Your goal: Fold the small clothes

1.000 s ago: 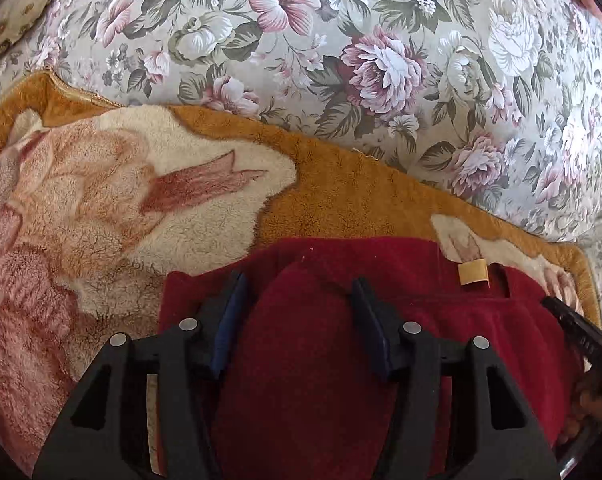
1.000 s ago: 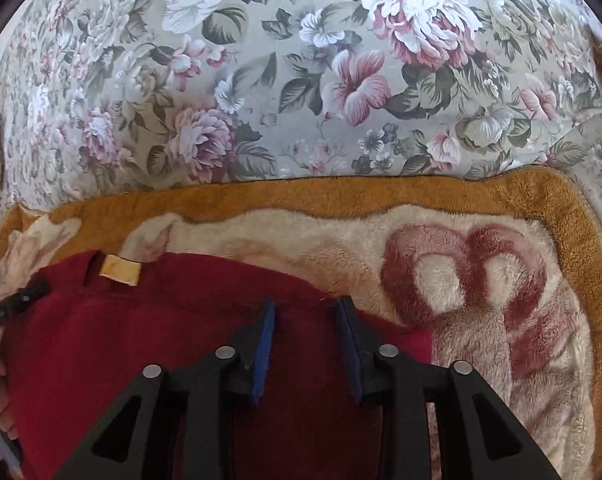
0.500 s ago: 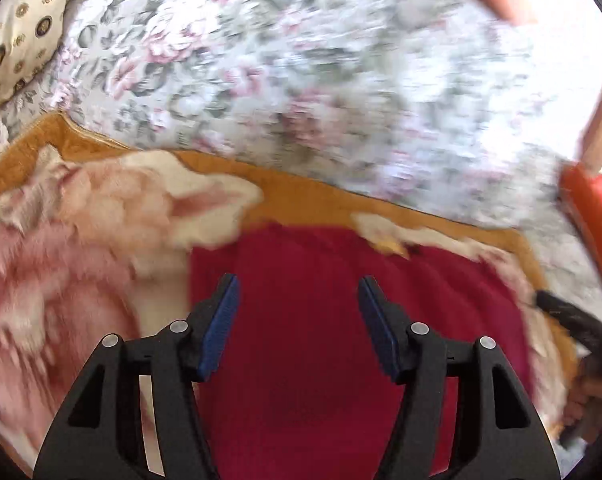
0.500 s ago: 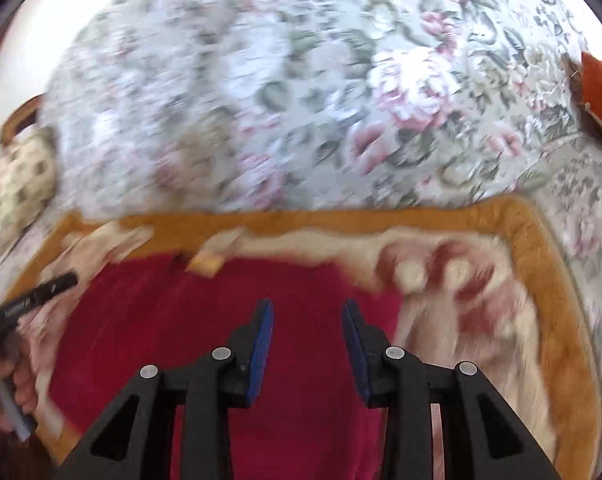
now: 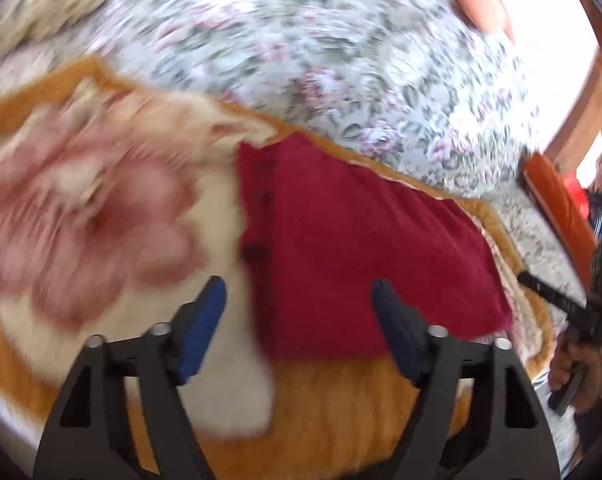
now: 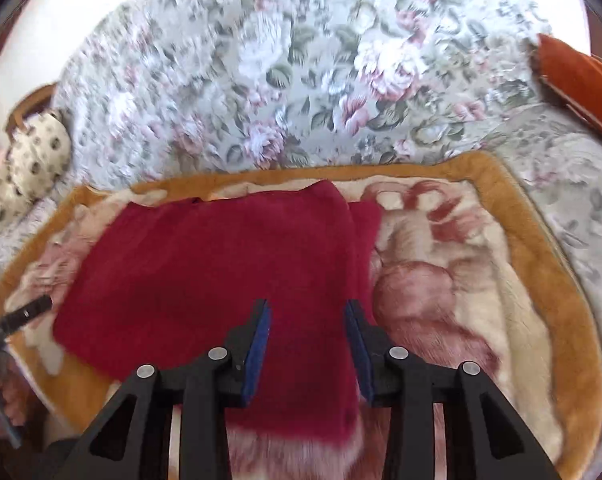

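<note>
Red garment (image 6: 221, 272), label unreadable

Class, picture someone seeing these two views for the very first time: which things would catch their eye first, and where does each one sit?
The deep red fleecy garment, folded flat, draws the eye first, lying in the middle of the plush orange-bordered blanket with pink flowers. Behind them rises the grey floral sofa cushion. Low in each view, the black left tool and right tool hang above the cloth, jaws opening, gripping nothing.

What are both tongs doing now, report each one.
Left tongs: opening, nothing between the pads, above the red garment.
Right tongs: opening, empty, garment lying below on the blanket.
</note>
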`<state>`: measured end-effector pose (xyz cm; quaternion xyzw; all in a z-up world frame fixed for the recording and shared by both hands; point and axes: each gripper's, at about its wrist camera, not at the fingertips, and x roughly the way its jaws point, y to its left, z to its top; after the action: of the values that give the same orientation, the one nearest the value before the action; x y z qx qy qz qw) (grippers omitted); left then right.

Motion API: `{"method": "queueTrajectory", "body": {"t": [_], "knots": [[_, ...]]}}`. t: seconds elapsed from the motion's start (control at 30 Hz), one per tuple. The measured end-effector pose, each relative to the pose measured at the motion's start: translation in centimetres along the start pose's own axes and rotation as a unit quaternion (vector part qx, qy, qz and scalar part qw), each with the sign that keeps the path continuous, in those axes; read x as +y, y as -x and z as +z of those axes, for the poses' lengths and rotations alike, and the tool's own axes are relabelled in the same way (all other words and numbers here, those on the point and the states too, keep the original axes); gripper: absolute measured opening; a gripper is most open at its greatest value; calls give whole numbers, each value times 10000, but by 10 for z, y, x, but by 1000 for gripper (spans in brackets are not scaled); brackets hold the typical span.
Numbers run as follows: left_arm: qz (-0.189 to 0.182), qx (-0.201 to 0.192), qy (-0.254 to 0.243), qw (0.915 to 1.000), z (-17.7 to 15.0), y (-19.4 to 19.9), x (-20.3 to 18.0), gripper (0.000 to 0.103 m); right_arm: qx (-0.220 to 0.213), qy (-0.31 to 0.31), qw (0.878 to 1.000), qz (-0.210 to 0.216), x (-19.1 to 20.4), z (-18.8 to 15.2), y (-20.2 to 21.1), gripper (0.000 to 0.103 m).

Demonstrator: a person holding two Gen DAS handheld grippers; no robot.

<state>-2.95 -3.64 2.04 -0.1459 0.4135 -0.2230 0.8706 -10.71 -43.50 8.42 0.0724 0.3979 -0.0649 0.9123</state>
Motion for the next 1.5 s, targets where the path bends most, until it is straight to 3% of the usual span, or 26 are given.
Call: {"method": "queueTrajectory", "body": {"t": [0.1, 0.13, 0.27, 0.3, 0.37, 0.47, 0.57, 0.77, 0.83, 0.97, 1.03, 1.1, 1.17, 1.3, 1.37, 1.43, 1.5], "knots": [[-416, 475, 680, 9957, -26, 0, 19, 77, -83, 159, 9997, -148, 1, -26, 22, 37], [-570, 470, 801, 9940, -33, 0, 19, 77, -110, 222, 9995, -191, 5, -38, 28, 37], [-784, 424, 872, 9922, -37, -1, 6, 79, -92, 68, 9999, -47, 20, -57, 33, 37], [-1101, 569, 943, 9878, -36, -6, 1, 79, -136, -61, 9999, 75, 29, -61, 37, 37], [-1323, 757, 1009, 9831, -38, -15, -4, 79, -158, -195, 9992, 302, 44, -63, 40, 37], [-1261, 613, 1213, 9827, -35, -19, -1, 79, -123, 116, 9985, 518, 80, -71, 41, 37], [-1291, 344, 1846, 9737, -25, -21, 13, 79, -134, 631, 9978, 168, 103, -74, 39, 37], [-791, -42, 2234, 9715, -13, -31, 7, 79, -78, 791, 9968, 34, 105, -75, 32, 37], [-682, -132, 2434, 9674, -16, -30, 12, 71, -77, 757, 9971, 2, 103, -74, 31, 37], [-435, -229, 2925, 9550, -26, -28, 34, 30, 66, 819, 9966, 89, 107, -70, 30, 37], [-405, -233, 3072, 9505, -29, -29, 39, 22, -32, 903, 9955, 286, 115, -52, 31, 37], [-365, -258, 3077, 9504, -30, -29, 39, 16, -102, 982, 9937, 522, 130, -24, 30, 37], [-290, -276, 3008, 9528, -29, -28, 37, 15, 56, 843, 9906, 1079, 149, 12, 21, 41], [130, -583, 2110, 9757, -16, -15, 6, 13, 1005, -205, 9636, 2469, 179, 79, -41, 45], [327, -839, 1452, 9853, -10, -7, -20, 13, 1465, -529, 9472, 2802, 192, 99, -80, 48], [399, -976, 984, 9895, -9, -4, -38, 13, 1876, -656, 9326, 3014, 203, 112, -113, 50], [410, -1050, 671, 9914, -8, -4, -50, 13, 2334, -760, 9254, 2887, 216, 122, -150, 52]]}}
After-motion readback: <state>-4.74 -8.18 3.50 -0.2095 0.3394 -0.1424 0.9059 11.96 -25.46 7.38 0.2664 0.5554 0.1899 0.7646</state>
